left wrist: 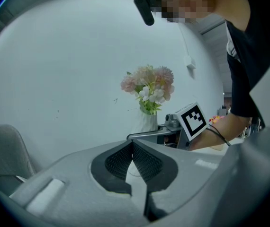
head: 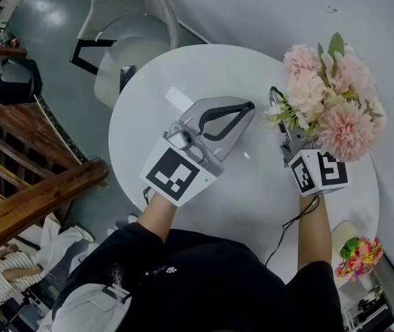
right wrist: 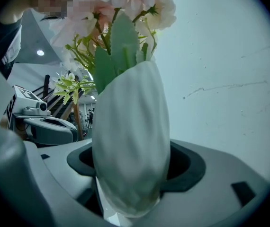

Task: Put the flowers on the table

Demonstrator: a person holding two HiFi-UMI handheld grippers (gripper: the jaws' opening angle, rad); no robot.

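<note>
pink and cream flowers with green leaves stand upright in a white vase; the vase is clasped between the right gripper's pads, over the round white table's right side

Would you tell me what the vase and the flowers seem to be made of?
Vase: probably matte white ceramic or plastic, with faint ribbing and no shine. Flowers: likely artificial, fabric and plastic; very uniform pink, stiff shapes.
</note>
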